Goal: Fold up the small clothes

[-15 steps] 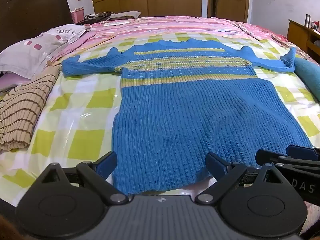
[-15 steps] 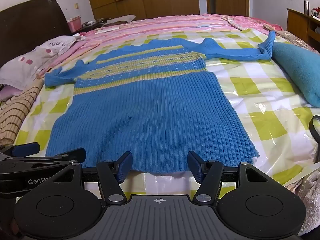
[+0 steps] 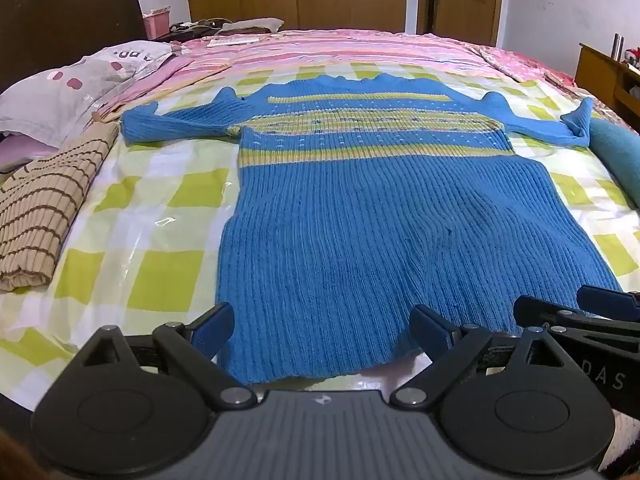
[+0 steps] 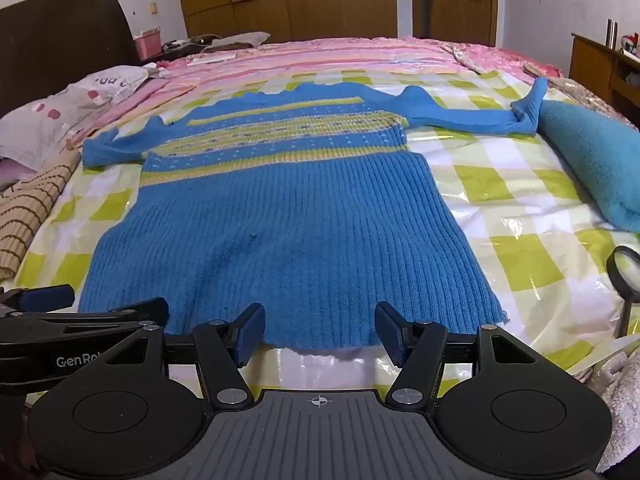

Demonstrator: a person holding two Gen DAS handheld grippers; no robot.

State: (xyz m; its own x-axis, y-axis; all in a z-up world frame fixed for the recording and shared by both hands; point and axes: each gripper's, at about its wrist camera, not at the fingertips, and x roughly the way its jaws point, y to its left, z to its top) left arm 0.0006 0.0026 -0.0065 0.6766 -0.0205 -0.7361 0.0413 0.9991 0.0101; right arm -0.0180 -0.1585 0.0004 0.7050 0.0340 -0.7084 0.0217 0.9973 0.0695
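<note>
- Here, a blue knitted sweater [image 3: 360, 216] with yellow stripes across the chest lies flat and face up on the bed [image 3: 160, 276], filling the middle of both wrist views, hem toward the cameras and collar toward the top of the frame.
- Both sleeves are spread outward; the one at the right of the frame ends in a bent cuff just beside a teal rolled blanket [image 4: 596, 160].
- The left tongs [image 3: 322, 328] stand wide at the bottom of their view, the sweater's near left hem corner showing between the blue fingertips [image 3: 212, 328], which do not press on it.
- The right tongs [image 4: 320, 330] are parted somewhat less, with the hem edge showing between them, and hold nothing.
- Each pair of tongs shows at the lower edge of the other's view, so they sit close side by side.
- A tan striped folded cloth [image 3: 40, 208] lies at the left of the frame, with a pillow [image 3: 64, 92] above it.
- A magnifying glass [image 4: 624, 276] rests on the checked sheet at the right edge of the right wrist view.
</note>
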